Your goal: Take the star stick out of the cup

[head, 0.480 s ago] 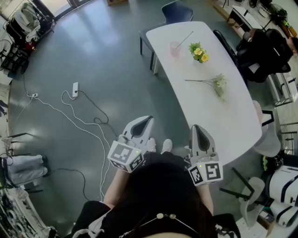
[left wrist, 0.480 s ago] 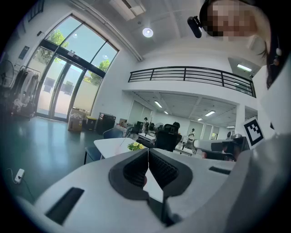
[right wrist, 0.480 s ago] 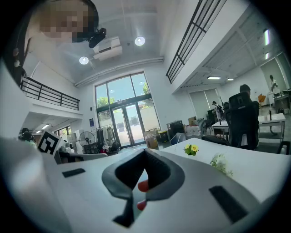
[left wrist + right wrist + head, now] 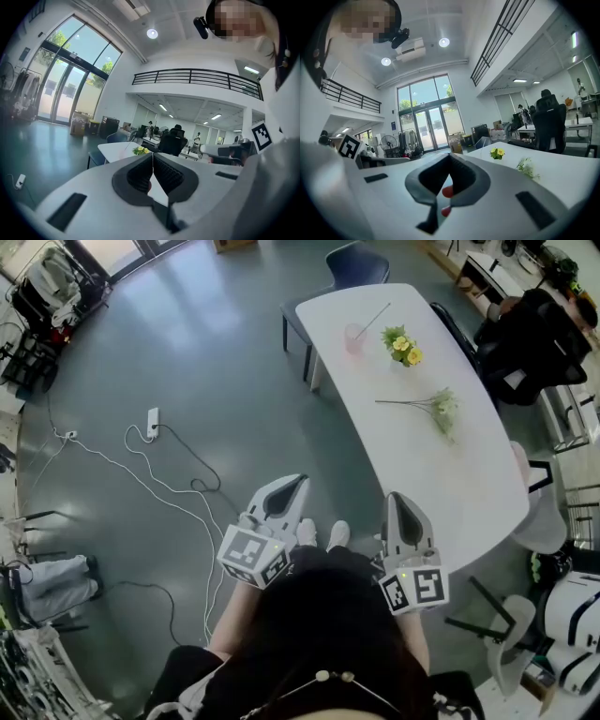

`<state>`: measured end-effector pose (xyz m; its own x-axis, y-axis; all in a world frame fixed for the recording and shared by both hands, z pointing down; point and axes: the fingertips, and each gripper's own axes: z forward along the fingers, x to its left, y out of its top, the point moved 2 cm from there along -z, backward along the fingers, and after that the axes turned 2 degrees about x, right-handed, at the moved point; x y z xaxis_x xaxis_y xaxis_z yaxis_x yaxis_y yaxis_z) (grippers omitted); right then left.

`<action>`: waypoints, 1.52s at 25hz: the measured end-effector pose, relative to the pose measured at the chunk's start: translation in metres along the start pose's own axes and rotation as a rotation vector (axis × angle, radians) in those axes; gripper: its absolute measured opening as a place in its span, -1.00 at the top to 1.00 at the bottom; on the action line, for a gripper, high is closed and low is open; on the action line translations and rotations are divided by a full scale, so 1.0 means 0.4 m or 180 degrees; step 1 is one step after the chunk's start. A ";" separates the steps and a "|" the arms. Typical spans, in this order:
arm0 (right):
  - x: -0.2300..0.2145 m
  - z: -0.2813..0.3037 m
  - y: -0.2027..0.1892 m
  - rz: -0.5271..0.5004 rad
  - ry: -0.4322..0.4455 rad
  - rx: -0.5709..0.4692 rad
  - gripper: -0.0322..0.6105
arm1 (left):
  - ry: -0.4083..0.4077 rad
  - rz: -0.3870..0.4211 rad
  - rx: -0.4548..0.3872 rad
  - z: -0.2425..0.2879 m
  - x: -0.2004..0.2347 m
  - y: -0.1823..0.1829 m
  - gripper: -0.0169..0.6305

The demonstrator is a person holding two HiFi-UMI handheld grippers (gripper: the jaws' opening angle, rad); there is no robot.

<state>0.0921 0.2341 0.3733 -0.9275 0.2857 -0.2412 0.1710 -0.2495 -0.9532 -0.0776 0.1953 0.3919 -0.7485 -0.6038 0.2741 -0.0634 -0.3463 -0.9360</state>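
The left gripper (image 4: 152, 161) and the right gripper (image 4: 450, 161) are held close to the person's body, each with its jaws pressed together and nothing between them. The cup (image 4: 352, 337) stands at the far end of the table (image 4: 450, 474), about one o'clock from the grippers and well apart from them. The stick (image 4: 373, 318) leans out of it toward two o'clock.

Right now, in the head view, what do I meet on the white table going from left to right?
pink cup holding a stick → yellow flowers → loose flower sprig
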 end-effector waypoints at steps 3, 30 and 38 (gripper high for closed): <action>0.011 0.003 -0.003 0.0027 0.0006 0.0011 0.89 | 0.0014 -0.0004 -0.0018 -0.012 0.010 0.001 0.92; -0.147 0.148 -0.008 0.0138 -0.0469 0.0004 0.89 | 0.0167 -0.0132 0.0064 -0.048 0.189 -0.043 0.92; -0.298 0.396 0.092 0.0096 -0.0567 -0.0148 0.89 | 0.0319 -0.0120 0.0095 0.120 0.281 0.026 0.92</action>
<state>0.1562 0.0443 0.3960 -0.9652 0.1093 -0.2376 0.2110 -0.2113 -0.9544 -0.1306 0.0894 0.4233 -0.8083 -0.5156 0.2842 -0.0743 -0.3895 -0.9180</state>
